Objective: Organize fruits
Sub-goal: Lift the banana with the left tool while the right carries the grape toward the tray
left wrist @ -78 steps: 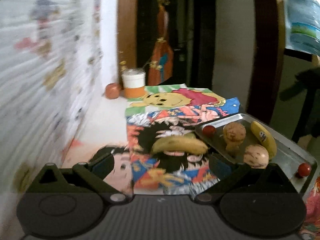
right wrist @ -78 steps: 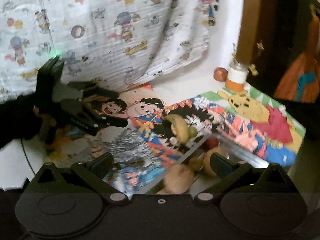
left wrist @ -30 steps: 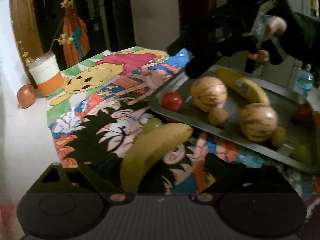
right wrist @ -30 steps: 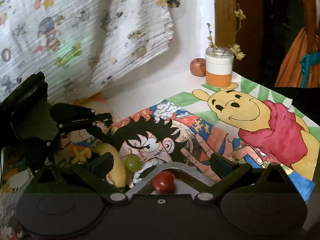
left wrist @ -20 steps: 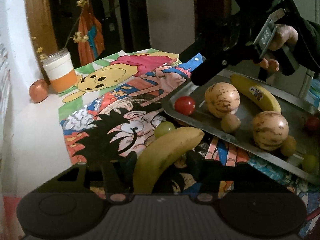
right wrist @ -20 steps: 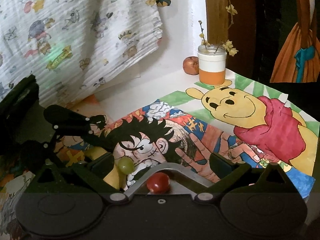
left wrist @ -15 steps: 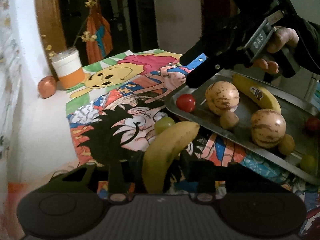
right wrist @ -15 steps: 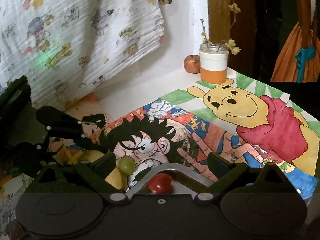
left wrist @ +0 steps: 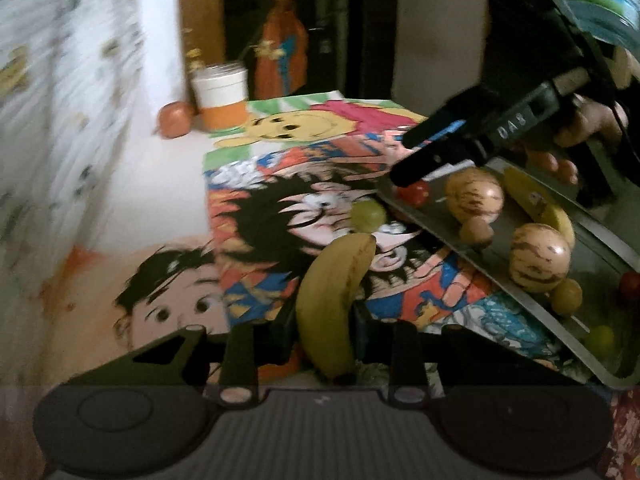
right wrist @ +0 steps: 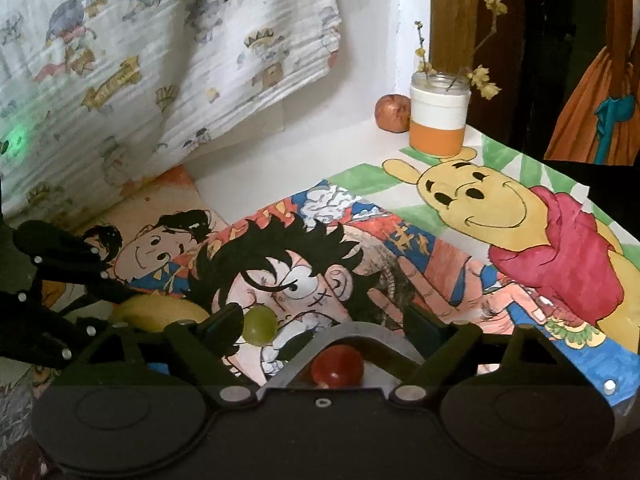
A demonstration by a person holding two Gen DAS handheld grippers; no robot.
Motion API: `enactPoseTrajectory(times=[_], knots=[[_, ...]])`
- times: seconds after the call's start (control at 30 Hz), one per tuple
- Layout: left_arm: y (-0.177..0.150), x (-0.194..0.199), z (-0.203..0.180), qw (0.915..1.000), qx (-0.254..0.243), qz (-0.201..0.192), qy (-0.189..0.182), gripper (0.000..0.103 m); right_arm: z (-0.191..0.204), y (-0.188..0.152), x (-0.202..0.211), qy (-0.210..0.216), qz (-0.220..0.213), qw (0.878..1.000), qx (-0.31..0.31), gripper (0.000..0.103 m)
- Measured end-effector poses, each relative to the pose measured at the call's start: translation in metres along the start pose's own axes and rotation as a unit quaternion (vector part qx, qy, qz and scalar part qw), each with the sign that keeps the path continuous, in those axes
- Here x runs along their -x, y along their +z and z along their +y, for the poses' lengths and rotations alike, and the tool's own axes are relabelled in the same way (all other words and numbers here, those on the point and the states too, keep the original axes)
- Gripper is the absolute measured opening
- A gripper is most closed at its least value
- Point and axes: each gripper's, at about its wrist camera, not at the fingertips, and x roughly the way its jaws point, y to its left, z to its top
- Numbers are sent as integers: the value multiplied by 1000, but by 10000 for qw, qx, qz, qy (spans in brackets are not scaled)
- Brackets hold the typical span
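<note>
The left hand-held gripper [left wrist: 325, 328] pinches a banana [left wrist: 334, 300] just above the worktop [left wrist: 168, 200], near a green grape [left wrist: 368, 216]. The right hand-held gripper [right wrist: 320, 320] is spread over the corner of the tray [left wrist: 600, 248], above a tomato [right wrist: 337, 368].

Two bananas [left wrist: 334, 300] [left wrist: 538, 206] – two melons [left wrist: 475, 196] [left wrist: 540, 258]

Dim room — white wall [right wrist: 372, 20], cartoon-print cloth [right wrist: 160, 48] hanging, dark wooden doorframe [right wrist: 452, 12] beyond.
</note>
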Motion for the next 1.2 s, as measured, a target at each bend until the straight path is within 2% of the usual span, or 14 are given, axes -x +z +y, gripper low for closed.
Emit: enactPoseTrajectory(times=[0.17, 0.27, 0.63, 0.8, 1.0, 1.2], knots=[[-8, 15, 11, 9986, 367, 87, 380, 32, 13, 0, -9, 113, 192, 9994, 256, 81], [-8, 18, 15, 9983, 415, 111, 395, 32, 21, -1, -16, 114, 313, 9984, 446, 78], [7, 1, 12, 9982, 131, 223, 543, 41, 37, 0, -35, 86, 523, 9951, 832, 64], [10, -4, 11, 9982, 63, 241, 542, 41, 41, 0, -42, 144, 565, 9945, 867, 43], [11, -6, 7, 9975, 14, 318, 631, 40, 47, -1, -43, 199, 519, 9941, 928, 29], [16, -9, 1, 9967, -96, 393, 702, 40, 52, -3, -42, 217, 520, 9946, 867, 28]])
